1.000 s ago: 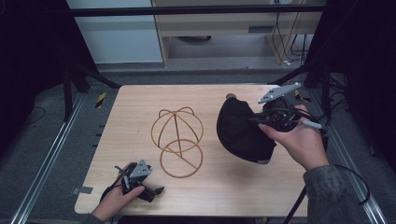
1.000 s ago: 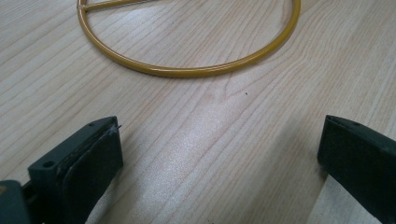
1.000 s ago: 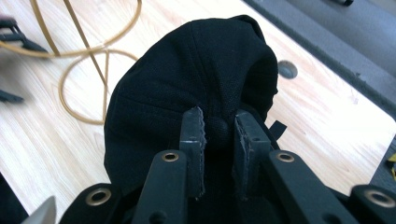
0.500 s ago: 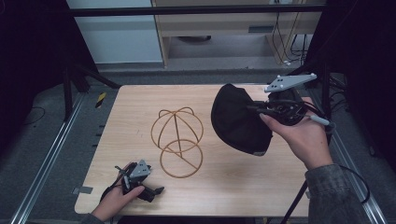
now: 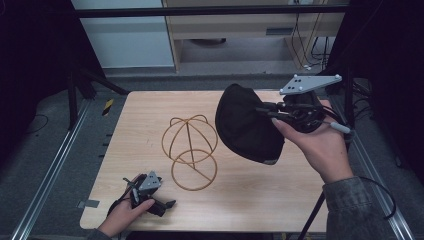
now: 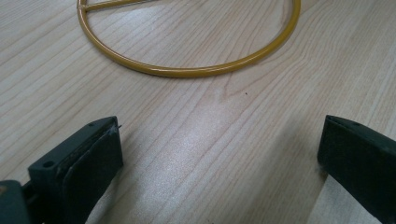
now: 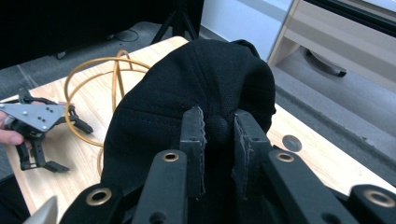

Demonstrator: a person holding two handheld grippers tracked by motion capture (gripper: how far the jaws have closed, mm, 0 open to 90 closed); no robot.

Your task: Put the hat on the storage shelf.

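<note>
A black cap (image 5: 247, 125) hangs in the air over the right half of the table, beside the gold wire hat stand (image 5: 191, 150). My right gripper (image 5: 267, 114) is shut on the cap's crown; in the right gripper view the two jaws pinch a fold of the black cap (image 7: 196, 107) between them, right gripper (image 7: 219, 140). The stand (image 7: 100, 88) rises beyond the cap there. My left gripper (image 5: 165, 204) rests open on the table near the front left edge. In the left gripper view, the left gripper (image 6: 219, 158) has its jaws wide apart over bare wood, with the stand's base ring (image 6: 187, 70) ahead.
The wooden table (image 5: 150, 115) has metal rails along both sides. A cabinet (image 5: 250, 25) and cables stand beyond its far edge. A round hole (image 7: 292, 142) in the tabletop lies right of the cap.
My right gripper has lifted the cap off the table and carried it up and left, closer to the stand. The left gripper has stayed put.
</note>
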